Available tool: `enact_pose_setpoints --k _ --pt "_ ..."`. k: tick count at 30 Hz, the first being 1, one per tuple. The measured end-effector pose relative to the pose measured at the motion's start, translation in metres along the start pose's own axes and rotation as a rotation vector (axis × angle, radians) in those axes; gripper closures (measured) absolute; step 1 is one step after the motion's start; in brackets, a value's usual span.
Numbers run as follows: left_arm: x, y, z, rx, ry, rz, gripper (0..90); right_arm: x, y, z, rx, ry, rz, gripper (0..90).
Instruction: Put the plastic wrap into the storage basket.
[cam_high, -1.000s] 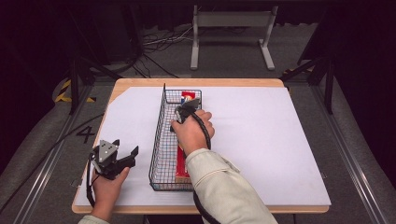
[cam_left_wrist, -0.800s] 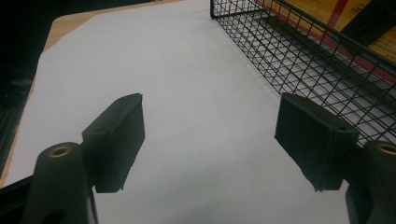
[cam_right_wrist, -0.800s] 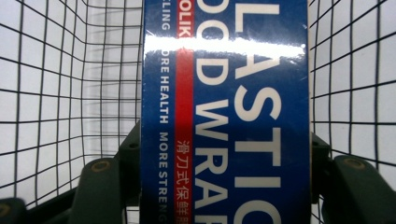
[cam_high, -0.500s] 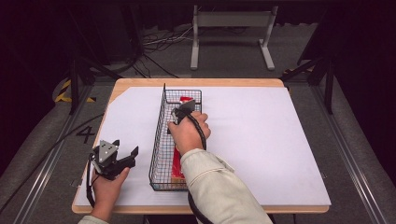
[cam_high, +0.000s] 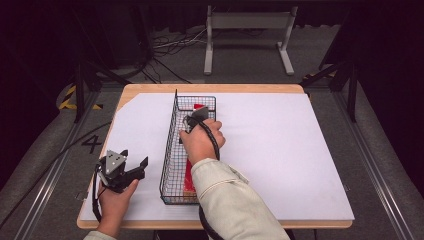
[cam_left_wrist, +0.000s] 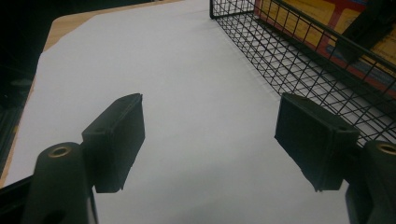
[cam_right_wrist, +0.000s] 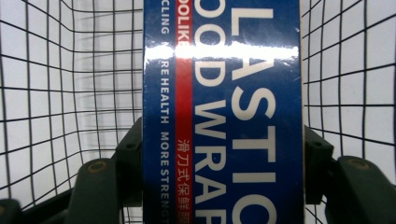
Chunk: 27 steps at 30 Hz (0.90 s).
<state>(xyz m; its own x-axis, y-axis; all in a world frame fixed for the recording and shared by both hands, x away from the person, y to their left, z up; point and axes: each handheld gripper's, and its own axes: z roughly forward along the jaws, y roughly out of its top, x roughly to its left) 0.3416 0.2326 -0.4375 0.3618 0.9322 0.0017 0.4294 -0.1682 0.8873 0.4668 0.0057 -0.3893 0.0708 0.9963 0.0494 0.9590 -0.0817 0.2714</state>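
At about eight o'clock on the table, the left gripper (cam_high: 131, 169) is held in the person's left hand (cam_high: 114, 200) just above the white sheet (cam_high: 280, 150). It sits well to the left of the wire basket (cam_high: 169, 170). In the left gripper view its two black jaws stand wide apart with nothing between them, bare white sheet under the gap and the basket's mesh wall (cam_left_wrist: 299, 60) off at two o'clock.

The long black wire basket lies lengthwise near the table's middle, running from six o'clock toward twelve o'clock. Inside it lies the plastic wrap box (cam_high: 188, 172), long and narrow, red on the side that faces the high view, with its far end (cam_high: 200, 107) showing at the twelve o'clock end of the basket.

The right gripper (cam_high: 194, 119) reaches down into the basket from the person's right hand (cam_high: 200, 142), the pale sleeve (cam_high: 230, 205) coming in from five o'clock. In the right gripper view its jaws hold the plastic wrap box (cam_right_wrist: 224, 116) across its width, one pad against each long side; the face seen there is blue with large white lettering and a red stripe. Basket mesh (cam_right_wrist: 60, 93) lies at nine and three o'clock of the box, with white sheet behind it
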Motion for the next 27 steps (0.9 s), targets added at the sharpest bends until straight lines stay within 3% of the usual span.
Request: enact_pose_setpoints --k 3,8,16,27 --pt "0.000 0.000 0.000 0.008 0.003 0.003 24.4 0.000 0.000 -0.002 0.008 -0.012 -0.005 36.4" --pt "0.001 0.000 0.001 0.007 0.005 -0.010 24.5 0.000 0.003 -0.015 -0.026 0.012 -0.017 32.5" --pt "0.000 0.001 0.002 0.009 0.008 -0.012 24.5 -0.003 0.005 -0.027 -0.048 0.034 -0.023 32.2" --pt "0.000 0.001 0.003 0.017 0.013 -0.011 24.5 -0.009 0.010 -0.056 -0.109 0.060 -0.031 31.4"
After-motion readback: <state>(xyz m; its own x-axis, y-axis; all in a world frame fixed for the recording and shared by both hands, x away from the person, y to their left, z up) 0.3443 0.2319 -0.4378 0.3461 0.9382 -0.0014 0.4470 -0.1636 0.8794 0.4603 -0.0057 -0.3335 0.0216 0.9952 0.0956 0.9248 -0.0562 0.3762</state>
